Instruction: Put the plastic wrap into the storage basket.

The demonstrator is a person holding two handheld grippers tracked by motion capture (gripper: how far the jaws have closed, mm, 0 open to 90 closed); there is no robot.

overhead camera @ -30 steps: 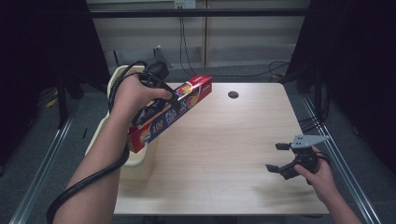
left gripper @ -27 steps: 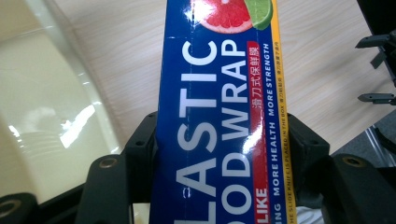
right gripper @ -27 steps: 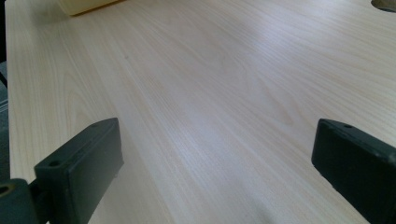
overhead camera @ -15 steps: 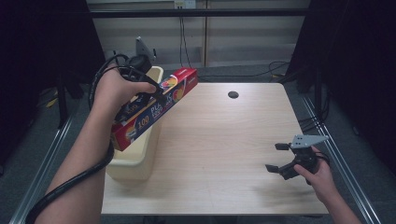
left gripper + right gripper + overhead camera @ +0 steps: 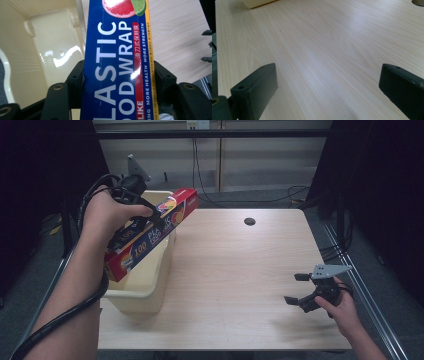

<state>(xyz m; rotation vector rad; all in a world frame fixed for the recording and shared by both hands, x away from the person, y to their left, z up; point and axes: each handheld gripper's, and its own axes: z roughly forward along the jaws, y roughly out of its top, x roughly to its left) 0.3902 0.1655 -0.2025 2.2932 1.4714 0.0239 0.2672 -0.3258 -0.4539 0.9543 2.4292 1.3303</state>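
The left gripper (image 5: pixel 150 217) clamps a long box of plastic wrap (image 5: pixel 150 234) between its jaws, tilted in the air just above a cream bin (image 5: pixel 150 285). The right gripper (image 5: pixel 298 289), well apart, hangs wide open over the table (image 5: pixel 235 270), empty.

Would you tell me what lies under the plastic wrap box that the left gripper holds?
Under the plastic wrap box is the open cream bin; its visible floor looks bare, though the box covers part of it.
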